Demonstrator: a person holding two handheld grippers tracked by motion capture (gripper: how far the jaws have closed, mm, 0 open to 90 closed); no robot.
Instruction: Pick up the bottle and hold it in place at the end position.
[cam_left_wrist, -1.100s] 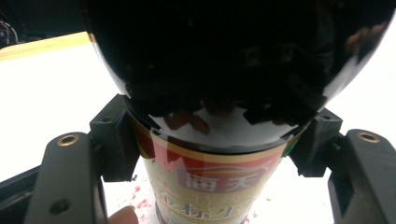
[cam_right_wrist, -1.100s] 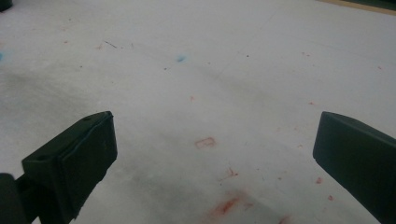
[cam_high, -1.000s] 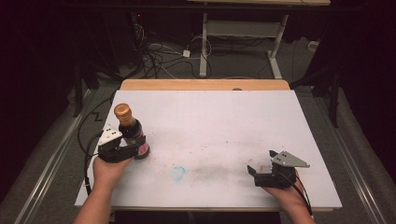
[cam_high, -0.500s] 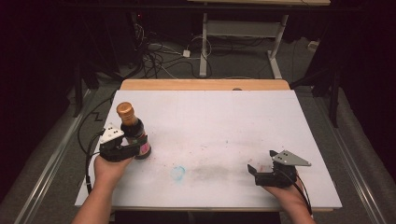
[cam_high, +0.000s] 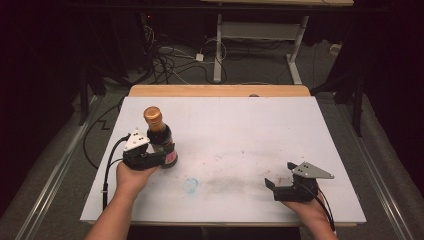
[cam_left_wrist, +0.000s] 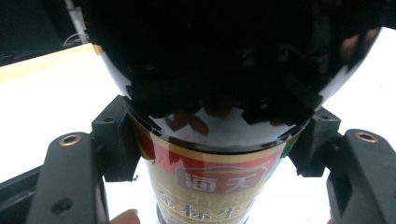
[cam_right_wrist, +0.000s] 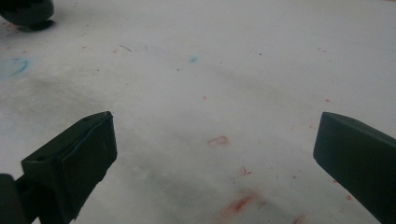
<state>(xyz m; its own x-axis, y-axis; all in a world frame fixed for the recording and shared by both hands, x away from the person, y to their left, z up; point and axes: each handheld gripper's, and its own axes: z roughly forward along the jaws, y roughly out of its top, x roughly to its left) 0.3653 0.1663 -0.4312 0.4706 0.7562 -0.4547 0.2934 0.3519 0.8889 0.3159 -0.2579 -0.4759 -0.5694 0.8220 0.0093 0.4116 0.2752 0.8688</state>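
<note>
My left hand-held gripper (cam_high: 159, 156) is clamped on the dark sauce bottle (cam_high: 161, 140); in the left gripper view both pads press the bottle (cam_left_wrist: 210, 140) at the top edge of its red and yellow label, just under the shoulder. From the high view I read the bottle as upright, its copper-coloured cap (cam_high: 152, 115) uppermost, at the left part of the bench (cam_high: 240, 130). I cannot tell from these views whether its base touches the surface or is just clear of it. My left hand (cam_high: 131, 176) holds the unit from behind, with the cable trailing off toward the bench's left edge.

My right hand-held gripper (cam_high: 274, 187) sits low near the front right of the bench, jaws spread wide with nothing between them; the right gripper view confirms bare white surface (cam_right_wrist: 210, 93) between the two black pads. The two units are well apart.

Surface condition: a faint blue ring mark (cam_high: 190, 185) lies between the two units, nearer the bottle, beside a grey smudge, and small red marks (cam_right_wrist: 238, 203) lie ahead of the right unit.
</note>
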